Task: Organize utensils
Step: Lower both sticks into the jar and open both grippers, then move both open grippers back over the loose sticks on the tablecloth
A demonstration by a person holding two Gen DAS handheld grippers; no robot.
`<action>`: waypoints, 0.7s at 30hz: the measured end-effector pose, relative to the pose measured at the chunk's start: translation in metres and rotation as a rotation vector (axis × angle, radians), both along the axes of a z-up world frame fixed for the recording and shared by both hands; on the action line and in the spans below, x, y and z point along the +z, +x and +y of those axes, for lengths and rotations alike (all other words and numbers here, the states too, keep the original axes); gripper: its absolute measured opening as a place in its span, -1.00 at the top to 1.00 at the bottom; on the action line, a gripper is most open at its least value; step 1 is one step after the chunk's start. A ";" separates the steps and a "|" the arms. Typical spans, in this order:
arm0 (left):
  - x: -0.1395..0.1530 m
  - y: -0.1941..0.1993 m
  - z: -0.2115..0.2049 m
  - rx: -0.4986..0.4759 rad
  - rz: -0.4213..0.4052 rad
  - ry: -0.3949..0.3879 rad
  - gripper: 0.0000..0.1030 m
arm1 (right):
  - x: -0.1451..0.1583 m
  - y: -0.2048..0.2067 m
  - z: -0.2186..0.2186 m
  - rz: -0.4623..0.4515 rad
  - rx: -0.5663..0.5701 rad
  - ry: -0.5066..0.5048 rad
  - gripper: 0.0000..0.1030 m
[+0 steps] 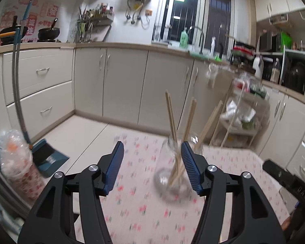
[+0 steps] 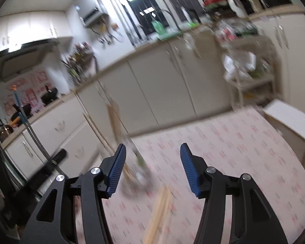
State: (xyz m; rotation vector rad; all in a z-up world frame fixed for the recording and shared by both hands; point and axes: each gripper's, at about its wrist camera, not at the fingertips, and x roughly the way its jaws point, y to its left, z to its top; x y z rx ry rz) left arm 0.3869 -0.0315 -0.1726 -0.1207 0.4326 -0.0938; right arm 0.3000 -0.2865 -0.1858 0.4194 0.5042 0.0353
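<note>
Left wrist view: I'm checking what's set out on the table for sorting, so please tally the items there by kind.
Glass jar: 1
Groups of chopsticks standing in it: 3; single sticks too blurred to count
Total: 4, on the floral tablecloth

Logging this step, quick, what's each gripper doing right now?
Left gripper: open, holding nothing.
Right gripper: open, holding nothing.

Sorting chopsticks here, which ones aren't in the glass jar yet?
The loose chopsticks lying flat on the floral tablecloth, below the right gripper. The other chopsticks stand upright in the glass jar.
</note>
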 end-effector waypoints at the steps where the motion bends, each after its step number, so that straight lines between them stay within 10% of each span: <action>1: 0.000 -0.008 -0.001 0.003 0.010 0.012 -0.16 | -0.005 -0.007 -0.002 0.025 -0.008 -0.004 -0.06; 21: 0.015 -0.075 -0.026 -0.033 0.131 0.141 -0.58 | -0.056 -0.035 0.032 0.311 0.053 -0.136 -0.10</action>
